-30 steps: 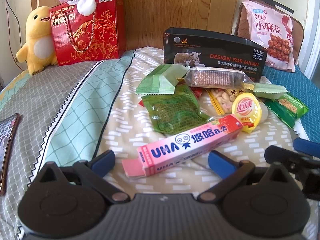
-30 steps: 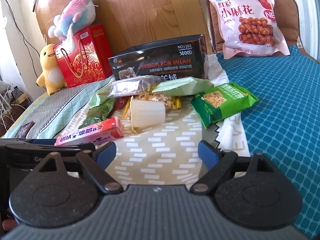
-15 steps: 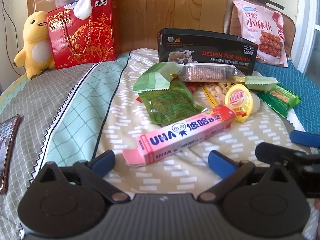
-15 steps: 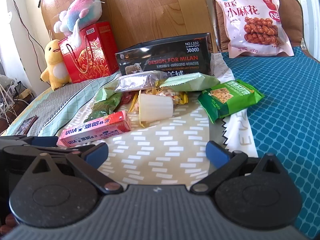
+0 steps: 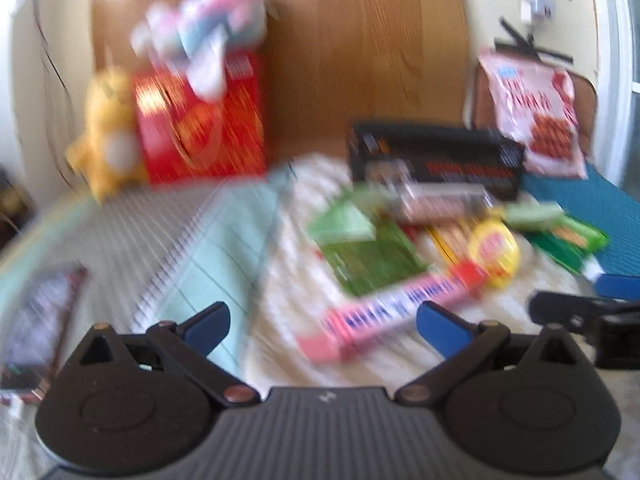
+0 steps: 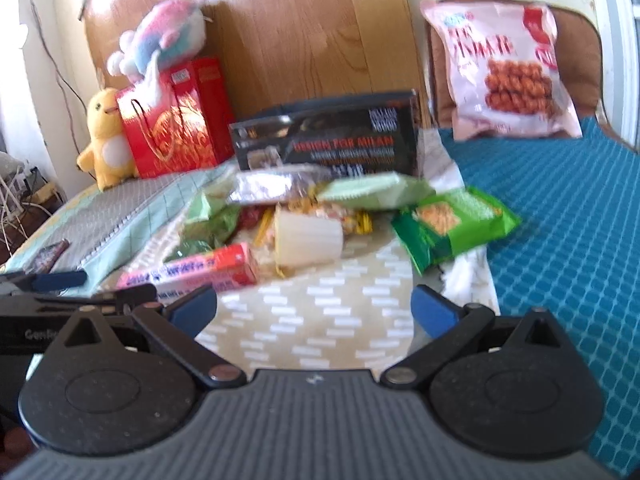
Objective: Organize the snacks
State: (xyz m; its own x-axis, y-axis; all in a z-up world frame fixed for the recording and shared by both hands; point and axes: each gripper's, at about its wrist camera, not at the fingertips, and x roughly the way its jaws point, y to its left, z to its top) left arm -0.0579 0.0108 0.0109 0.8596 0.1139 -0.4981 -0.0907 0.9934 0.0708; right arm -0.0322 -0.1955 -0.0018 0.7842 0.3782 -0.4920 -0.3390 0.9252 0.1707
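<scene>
Both tongs [image 5: 322,322] [image 6: 314,306] wide, empty; pink box [image 5: 394,310] btwn

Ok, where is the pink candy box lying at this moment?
The pink candy box lies flat on the bedspread at the near left edge of the snack pile in the right wrist view, just left of the white jelly cup.

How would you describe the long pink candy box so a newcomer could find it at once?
Start at the black box standing before the wooden headboard; a heap of snack packets lies on the bed in front of it. The pink candy box lies at the near left edge of that heap. It is the only long, stiff carton there, pink with blue lettering and a red end.
</scene>
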